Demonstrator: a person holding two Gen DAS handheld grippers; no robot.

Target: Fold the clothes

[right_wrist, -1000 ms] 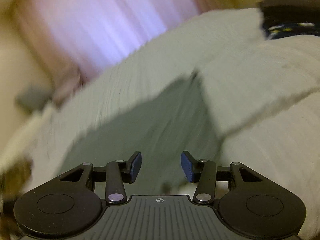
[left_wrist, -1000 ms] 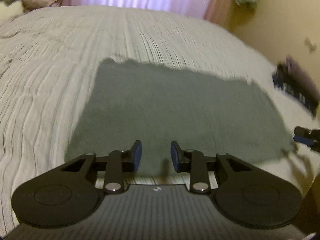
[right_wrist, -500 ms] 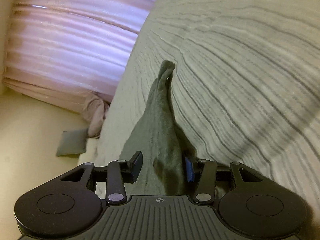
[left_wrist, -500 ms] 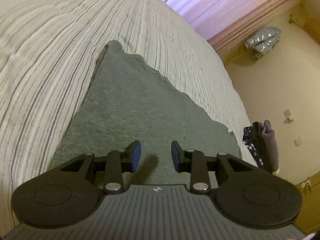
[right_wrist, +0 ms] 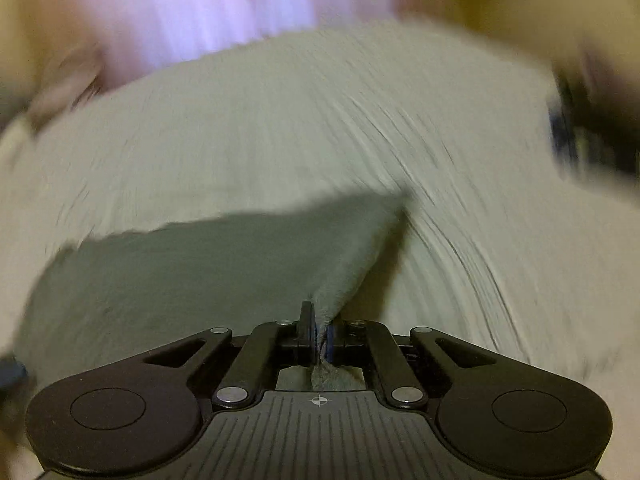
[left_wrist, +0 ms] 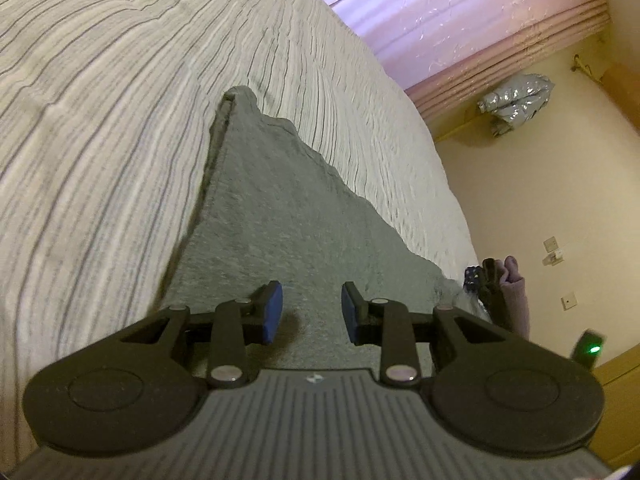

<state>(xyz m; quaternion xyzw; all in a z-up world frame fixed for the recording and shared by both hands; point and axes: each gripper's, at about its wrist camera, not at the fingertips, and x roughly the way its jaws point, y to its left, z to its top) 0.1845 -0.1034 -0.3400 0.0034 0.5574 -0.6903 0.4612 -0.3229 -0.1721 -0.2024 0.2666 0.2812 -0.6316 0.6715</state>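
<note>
A dark grey garment (left_wrist: 288, 216) lies flat on a striped white bedspread (left_wrist: 100, 100). My left gripper (left_wrist: 310, 312) is open and empty, hovering just over the garment's near edge. In the right wrist view my right gripper (right_wrist: 320, 334) is shut on a corner of the same grey garment (right_wrist: 192, 264); the cloth rises from the bed into the closed jaws. That view is motion-blurred.
A stack of dark and mauve folded clothes (left_wrist: 496, 292) sits at the bed's right edge. Pink curtains (left_wrist: 460, 12) hang behind the bed. A silver jacket (left_wrist: 516, 100) hangs on the yellow wall. The bedspread (right_wrist: 320, 128) stretches beyond the garment.
My right gripper has closed on the garment's corner and swung round with it. My left gripper stays open and has moved little over the near edge.
</note>
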